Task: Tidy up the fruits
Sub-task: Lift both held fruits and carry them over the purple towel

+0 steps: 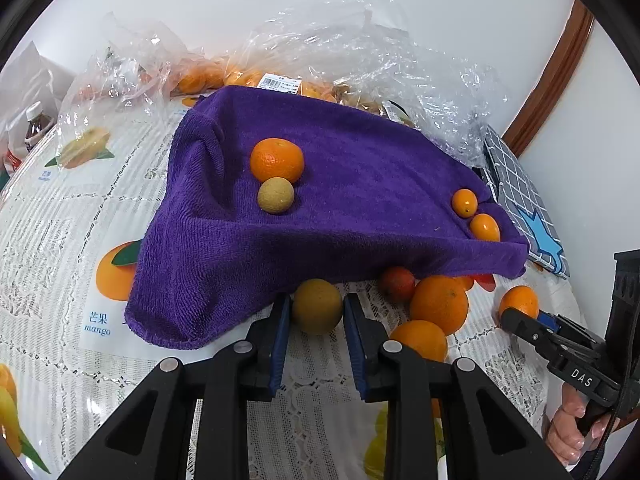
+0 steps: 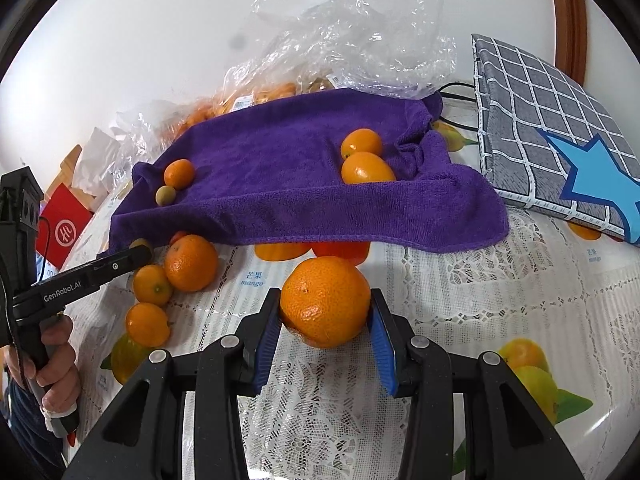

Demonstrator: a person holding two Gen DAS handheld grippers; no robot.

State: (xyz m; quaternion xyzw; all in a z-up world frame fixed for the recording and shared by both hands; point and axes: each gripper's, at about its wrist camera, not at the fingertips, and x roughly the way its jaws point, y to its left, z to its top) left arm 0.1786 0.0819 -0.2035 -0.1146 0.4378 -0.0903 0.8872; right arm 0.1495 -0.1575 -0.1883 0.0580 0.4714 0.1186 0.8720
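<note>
The left gripper (image 1: 316, 312) pinches a yellow-green round fruit (image 1: 317, 306). The right gripper (image 2: 325, 320) clamps a tangerine (image 2: 325, 301); the purple towel (image 2: 280, 184) lies just beyond both.

Black grippers (image 2: 325, 320), blue-padded fingers (image 1: 280, 344), silver screws.

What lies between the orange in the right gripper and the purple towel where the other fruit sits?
Nothing visible. The orange sits between the right gripper's fingers, just short of the purple towel's near edge, with only bare tablecloth between them.
</note>
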